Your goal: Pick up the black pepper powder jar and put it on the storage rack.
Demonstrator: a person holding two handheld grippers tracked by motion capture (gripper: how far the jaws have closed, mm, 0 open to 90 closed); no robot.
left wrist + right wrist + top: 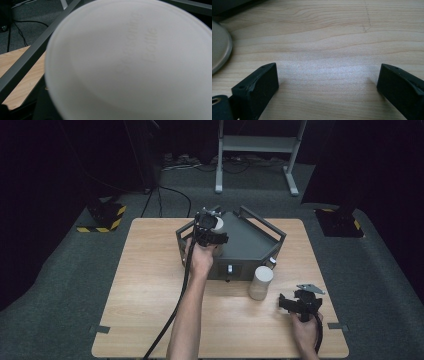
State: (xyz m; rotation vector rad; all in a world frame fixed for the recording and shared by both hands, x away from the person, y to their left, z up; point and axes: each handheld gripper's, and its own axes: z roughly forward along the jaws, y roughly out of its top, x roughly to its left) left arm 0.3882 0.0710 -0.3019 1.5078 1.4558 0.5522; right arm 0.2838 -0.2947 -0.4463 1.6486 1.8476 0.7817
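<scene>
Smooth round white tub (130, 62), grained wooden table (324, 37)

The table (150, 285) carries one dark grey framed box (245, 245), apparently two white cups (261, 282), and two handheld grippers (300, 302).

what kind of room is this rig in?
Probably a lab or recording studio, not a home. A lone wooden table stands on grey carpet, hazard-striped stand bases and cables lie on the floor, a metal frame stands behind, and the surroundings are dark.
</scene>
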